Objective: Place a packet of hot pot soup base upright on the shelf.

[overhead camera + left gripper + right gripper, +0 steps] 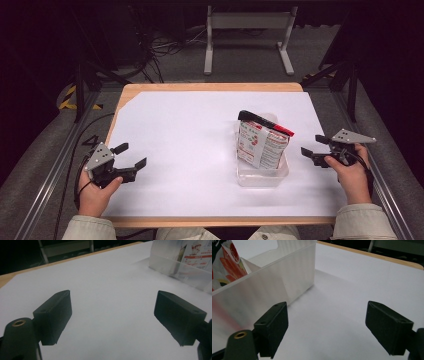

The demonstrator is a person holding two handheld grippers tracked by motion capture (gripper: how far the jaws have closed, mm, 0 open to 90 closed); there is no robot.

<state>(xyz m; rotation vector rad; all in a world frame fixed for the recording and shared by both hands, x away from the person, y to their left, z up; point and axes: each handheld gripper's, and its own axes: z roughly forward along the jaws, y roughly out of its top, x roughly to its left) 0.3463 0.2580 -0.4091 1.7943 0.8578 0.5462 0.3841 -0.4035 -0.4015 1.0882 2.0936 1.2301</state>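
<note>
A clear plastic bin stands right of centre on the white table cover. A red and white printed packet with a black and red top leans inside it, sticking out above the rim. My left gripper rests open near the table's front left, nothing between its jaws; its own view has the bin far off at upper right. My right gripper is open just right of the bin, empty; its own view has the bin wall close on its left, with the packet behind it.
The white cover lies on a wooden table whose edge runs along the front. Beyond the far edge are a white metal stand and cables on the floor. Metal rails flank both sides.
</note>
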